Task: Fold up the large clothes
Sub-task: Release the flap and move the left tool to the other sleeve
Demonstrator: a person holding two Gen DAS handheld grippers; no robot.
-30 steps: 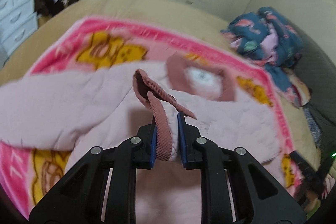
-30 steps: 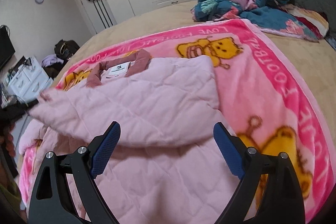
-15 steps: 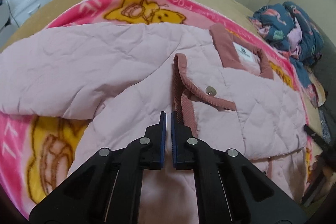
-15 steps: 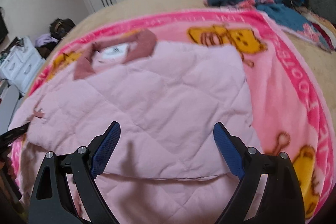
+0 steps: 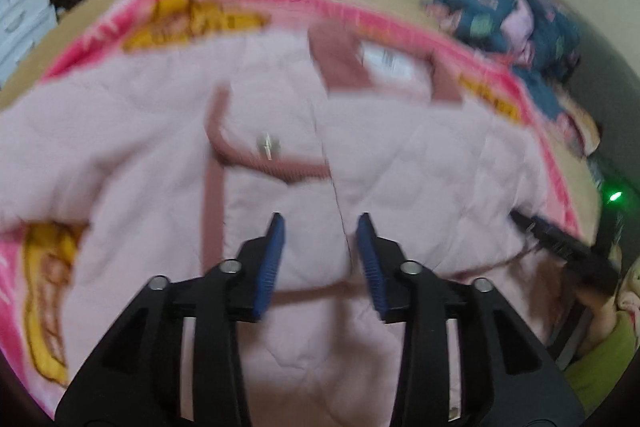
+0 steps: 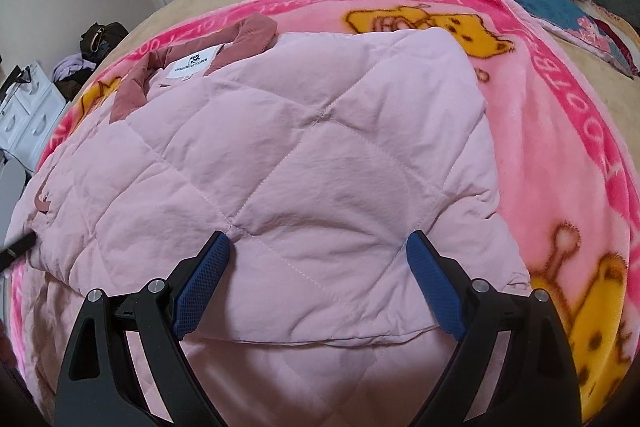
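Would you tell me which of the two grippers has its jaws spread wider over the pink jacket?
The right gripper: its jaws straddle a broad stretch of the pink jacket. The left gripper has just been opening and shows only a narrow gap, with nothing pinched.

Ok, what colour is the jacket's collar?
Dusty rose corduroy collar, darker than the pale pink quilted jacket; clearest in the right wrist view.

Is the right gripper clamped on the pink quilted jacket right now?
No, the right gripper stands wide open over the pink quilted jacket, with its blue pads apart and no fabric pinched between them.
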